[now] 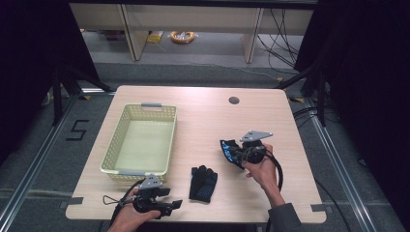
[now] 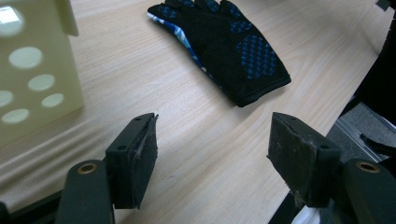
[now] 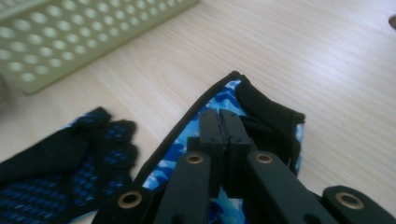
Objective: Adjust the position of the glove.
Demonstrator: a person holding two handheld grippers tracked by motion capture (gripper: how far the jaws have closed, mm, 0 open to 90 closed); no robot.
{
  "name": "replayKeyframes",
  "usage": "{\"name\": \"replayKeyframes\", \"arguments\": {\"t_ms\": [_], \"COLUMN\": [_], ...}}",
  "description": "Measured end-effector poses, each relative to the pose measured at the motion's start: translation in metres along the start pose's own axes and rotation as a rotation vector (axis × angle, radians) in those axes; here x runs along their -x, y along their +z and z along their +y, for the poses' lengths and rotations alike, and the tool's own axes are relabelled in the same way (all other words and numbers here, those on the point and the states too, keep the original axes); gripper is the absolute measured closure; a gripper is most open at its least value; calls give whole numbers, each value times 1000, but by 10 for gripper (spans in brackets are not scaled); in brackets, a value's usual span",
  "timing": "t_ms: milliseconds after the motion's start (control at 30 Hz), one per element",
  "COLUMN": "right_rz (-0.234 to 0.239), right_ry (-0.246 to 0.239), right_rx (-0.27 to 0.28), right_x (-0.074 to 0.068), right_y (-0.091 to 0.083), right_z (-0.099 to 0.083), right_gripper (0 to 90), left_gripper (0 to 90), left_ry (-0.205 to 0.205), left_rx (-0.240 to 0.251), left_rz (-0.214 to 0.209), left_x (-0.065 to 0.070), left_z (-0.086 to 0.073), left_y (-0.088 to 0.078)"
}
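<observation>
A black glove with blue grip dots (image 1: pixel 203 183) lies flat on the wooden table near its front edge, also seen in the left gripper view (image 2: pixel 229 46) and the right gripper view (image 3: pixel 51 172). A second glove, black with a blue patterned side (image 1: pixel 227 147), hangs lifted off the table to the right, pinched at its edge (image 3: pixel 261 107). My right gripper (image 1: pixel 238 153) (image 3: pixel 219 116) is shut on that second glove. My left gripper (image 1: pixel 175 205) (image 2: pixel 214 135) rests at the table's front left, open, with bare table between its jaws and the flat glove ahead of it.
A pale yellow perforated basket (image 1: pixel 109 150) (image 2: pixel 37 84) (image 3: pixel 70 42) stands on the left half of the table. A round cable hole (image 1: pixel 234 100) sits near the far edge. Dark curtains and floor rails flank the table.
</observation>
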State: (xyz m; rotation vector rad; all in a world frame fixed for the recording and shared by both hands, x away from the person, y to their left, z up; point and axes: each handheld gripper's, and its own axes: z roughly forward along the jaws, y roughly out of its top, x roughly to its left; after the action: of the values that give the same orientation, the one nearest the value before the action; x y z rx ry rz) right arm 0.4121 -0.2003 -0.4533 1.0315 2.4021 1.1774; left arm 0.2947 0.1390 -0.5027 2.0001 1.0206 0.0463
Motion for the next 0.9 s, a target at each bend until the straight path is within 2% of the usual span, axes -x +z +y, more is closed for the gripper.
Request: {"name": "replayKeyframes", "arguments": {"t_ms": [33,67,100,200,233,267,300,333,367,400,467,633,700,767,800,900], "right_rz": [12,13,36,64,65,76,86,104,104,115,130,165,187,207,221,246], "right_ry": [14,-13,-19,-21,-27,-13,-44,-51,-51,-32,-72,-108,-115,-146,-160,-181], "right_rx": [0,16,18,19,27,19,19,25,25,12,25,25,17,12,3,-13], "right_x": [-5,-7,-9,-18,-21,-26,-26,-29,-31,-36,-38,-53,-62,-71,-75,-86], "right_y": [-5,-8,-10,-14,-14,-15,-15,-14,-14,-16,-14,-17,-17,-17,-16,-13], "right_z": [0,1,1,-1,-2,-3,-2,-3,-3,-4,-4,-3,-4,-5,-5,-8], "right_gripper": [895,895,895,895,895,895,895,895,895,895,895,895,895,895,895,894], "left_gripper": [327,327,327,327,327,326,326,325,326,325,326,326,326,325,325,326], "left_ry": [5,-1,1,3,-1,0,3,9,4,4,5,3,13,51,56,61], "left_rx": [8,17,9,10,28,27,20,17,25,28,27,40,46,50,51,64], "left_rz": [4,7,1,-6,-2,-4,5,4,-6,-7,-5,8,-2,20,28,4], "left_x": [0,0,0,0,1,1,2,2,2,1,0,2,2,4,6,8], "left_z": [0,0,1,2,2,2,3,3,3,3,4,7,8,10,11,15], "left_y": [0,0,-1,-2,-1,-1,-2,-2,-2,-2,-3,-3,-3,-3,-3,-3]}}
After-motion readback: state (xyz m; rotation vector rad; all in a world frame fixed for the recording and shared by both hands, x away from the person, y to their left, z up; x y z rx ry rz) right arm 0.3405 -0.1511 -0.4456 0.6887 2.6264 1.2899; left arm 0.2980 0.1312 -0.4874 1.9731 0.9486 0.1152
